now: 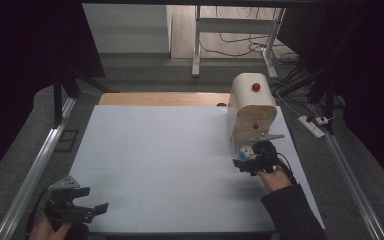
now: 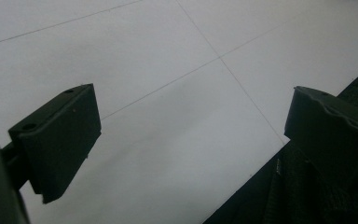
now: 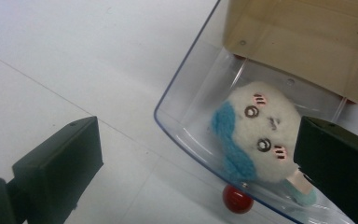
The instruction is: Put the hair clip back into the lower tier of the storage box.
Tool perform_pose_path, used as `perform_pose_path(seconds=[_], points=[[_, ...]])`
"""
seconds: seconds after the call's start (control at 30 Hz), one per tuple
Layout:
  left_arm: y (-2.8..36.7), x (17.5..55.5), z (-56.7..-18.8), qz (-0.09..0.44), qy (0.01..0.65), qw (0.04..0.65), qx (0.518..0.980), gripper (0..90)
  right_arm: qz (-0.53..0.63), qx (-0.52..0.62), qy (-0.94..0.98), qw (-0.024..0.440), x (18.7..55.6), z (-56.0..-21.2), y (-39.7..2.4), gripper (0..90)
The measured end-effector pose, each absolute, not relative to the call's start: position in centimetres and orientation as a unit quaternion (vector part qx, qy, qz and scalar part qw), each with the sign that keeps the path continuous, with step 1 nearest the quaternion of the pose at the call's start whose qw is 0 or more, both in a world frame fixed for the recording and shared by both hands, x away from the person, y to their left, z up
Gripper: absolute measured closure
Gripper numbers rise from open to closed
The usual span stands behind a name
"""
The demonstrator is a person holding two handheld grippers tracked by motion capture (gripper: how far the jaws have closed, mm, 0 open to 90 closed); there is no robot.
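Observation:
A small wooden cabinet (image 1: 252, 107) with red knobs stands at the table's far right. Its clear plastic drawer (image 3: 177, 126) is pulled out, with a red knob (image 3: 237, 199) on the front. Inside lies a white and blue plush toy (image 3: 261, 135), face up; the high view shows the plush toy (image 1: 246, 151) just in front of the cabinet. My right gripper (image 3: 196, 163) hovers over the drawer, open, one jaw beside the toy and the other over the white table; nothing is pinched. My left gripper (image 1: 92, 210) rests open at the table's near left corner, and between its jaws (image 2: 191, 140) lies bare table.
The white table top (image 1: 170, 150) stretches wide between the two hands. A wooden board (image 1: 160, 98) runs along its far edge. Metal rails flank the table, and a power strip (image 1: 312, 125) with cables lies on the floor at the right.

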State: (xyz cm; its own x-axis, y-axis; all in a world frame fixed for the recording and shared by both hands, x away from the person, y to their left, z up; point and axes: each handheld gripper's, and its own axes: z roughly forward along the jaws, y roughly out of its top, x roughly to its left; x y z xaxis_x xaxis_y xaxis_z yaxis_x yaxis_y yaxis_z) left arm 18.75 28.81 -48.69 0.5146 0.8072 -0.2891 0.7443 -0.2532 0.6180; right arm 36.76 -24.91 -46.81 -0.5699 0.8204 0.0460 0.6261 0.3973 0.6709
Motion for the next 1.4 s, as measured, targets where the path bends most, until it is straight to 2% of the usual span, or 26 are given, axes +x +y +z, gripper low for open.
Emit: perform_pose_path(seconds=[1.4], points=[[29.0,18.5,-48.5,0.054,0.494,0.371,0.785,3.6,0.339,0.416,0.832,0.143,33.9,-46.2,-24.1,0.0]])
